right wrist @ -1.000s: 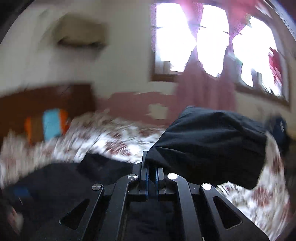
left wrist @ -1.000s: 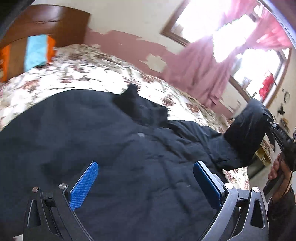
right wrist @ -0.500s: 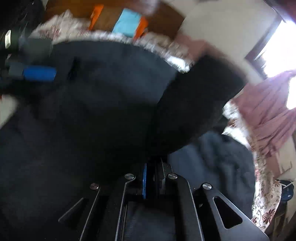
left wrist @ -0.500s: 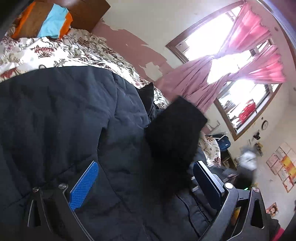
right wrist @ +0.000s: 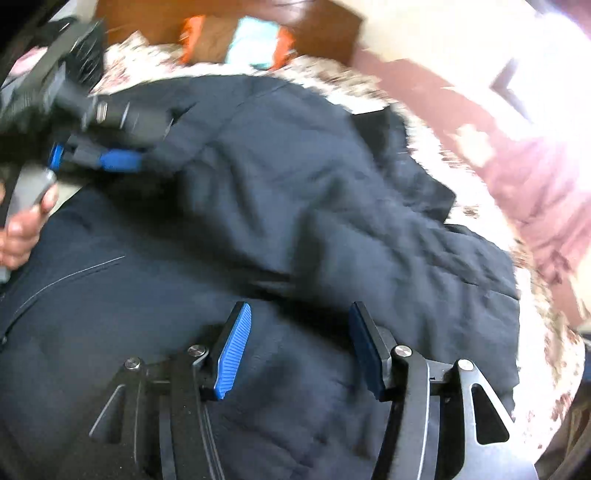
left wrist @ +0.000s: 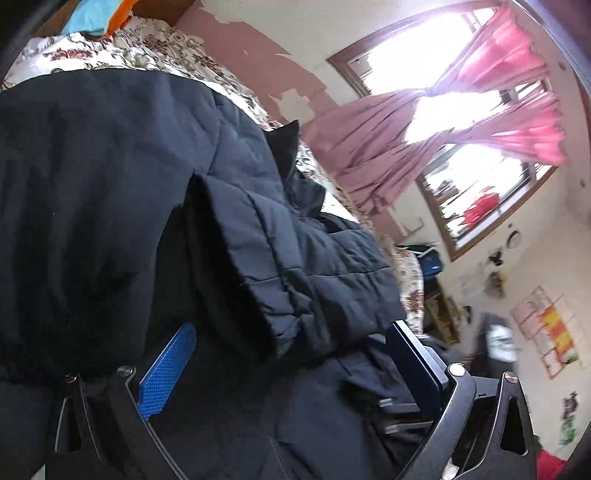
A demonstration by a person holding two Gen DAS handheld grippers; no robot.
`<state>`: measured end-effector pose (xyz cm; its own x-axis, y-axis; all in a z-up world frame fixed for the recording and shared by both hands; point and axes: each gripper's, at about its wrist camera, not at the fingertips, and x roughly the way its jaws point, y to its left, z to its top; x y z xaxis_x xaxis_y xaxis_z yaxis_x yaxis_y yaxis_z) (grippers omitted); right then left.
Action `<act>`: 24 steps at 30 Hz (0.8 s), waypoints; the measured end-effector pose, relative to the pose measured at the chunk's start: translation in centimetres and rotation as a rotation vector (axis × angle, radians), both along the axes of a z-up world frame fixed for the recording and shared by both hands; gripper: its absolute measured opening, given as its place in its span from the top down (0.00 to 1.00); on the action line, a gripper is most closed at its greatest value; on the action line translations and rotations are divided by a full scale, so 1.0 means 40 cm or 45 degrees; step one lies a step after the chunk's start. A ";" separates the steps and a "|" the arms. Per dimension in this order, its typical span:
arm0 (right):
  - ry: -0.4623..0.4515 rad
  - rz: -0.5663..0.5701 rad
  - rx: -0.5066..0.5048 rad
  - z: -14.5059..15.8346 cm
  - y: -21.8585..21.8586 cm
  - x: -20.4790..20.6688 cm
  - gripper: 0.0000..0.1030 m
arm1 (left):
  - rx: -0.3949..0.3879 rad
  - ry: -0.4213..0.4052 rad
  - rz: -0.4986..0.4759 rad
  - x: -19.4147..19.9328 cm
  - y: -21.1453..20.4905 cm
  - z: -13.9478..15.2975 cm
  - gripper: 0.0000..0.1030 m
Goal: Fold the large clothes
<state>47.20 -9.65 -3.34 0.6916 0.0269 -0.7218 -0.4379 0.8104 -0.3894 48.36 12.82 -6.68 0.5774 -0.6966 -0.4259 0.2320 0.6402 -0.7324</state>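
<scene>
A large dark navy padded jacket [left wrist: 92, 192] lies spread on the bed and fills most of both views [right wrist: 295, 206]. One sleeve [left wrist: 295, 266] lies folded across the jacket's body; in the right wrist view it [right wrist: 388, 240] lies just ahead of the fingers. My left gripper [left wrist: 291, 347] is open and empty, low over the jacket near the sleeve cuff. My right gripper [right wrist: 299, 325] is open and empty just above the jacket. The left gripper also shows in the right wrist view [right wrist: 99, 147] at the far left, held by a hand.
The bed has a floral cover [left wrist: 155, 44] [right wrist: 480, 206]. A wooden headboard [right wrist: 229, 33] with an orange and blue cloth [right wrist: 255, 44] stands beyond it. Pink curtains [left wrist: 424, 122] hang at a window to the right. Furniture and clutter [left wrist: 443, 302] stand past the bed's edge.
My right gripper carried the sleeve across over the jacket's body, then opened and let it go. The sleeve now lies on the jacket. My left gripper stayed open.
</scene>
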 end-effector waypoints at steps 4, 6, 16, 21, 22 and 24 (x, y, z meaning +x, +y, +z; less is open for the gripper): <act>-0.158 -0.182 0.066 0.075 -0.107 -0.015 0.52 | 0.023 0.005 0.048 0.005 -0.015 -0.007 0.53; -0.214 -0.300 0.136 0.110 -0.164 -0.011 0.52 | 0.051 -0.017 0.089 0.001 -0.019 -0.012 0.89; 0.204 -0.452 0.411 -0.049 -0.331 0.228 0.64 | 0.345 -0.103 0.229 -0.030 -0.022 0.041 0.92; 0.177 -0.451 0.381 -0.119 -0.308 0.241 0.62 | 0.327 0.045 0.210 0.000 0.005 -0.009 0.90; 0.162 -0.448 0.353 -0.129 -0.300 0.230 0.62 | 0.325 0.050 0.204 0.002 0.007 -0.011 0.89; 0.146 -0.449 0.325 -0.134 -0.291 0.240 0.62 | 0.329 0.044 0.191 0.000 0.008 -0.010 0.88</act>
<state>56.78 -21.30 -8.72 0.6063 -0.0087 -0.7952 -0.1462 0.9817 -0.1223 48.38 13.16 -7.09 0.6477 -0.4701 -0.5996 0.0980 0.8318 -0.5463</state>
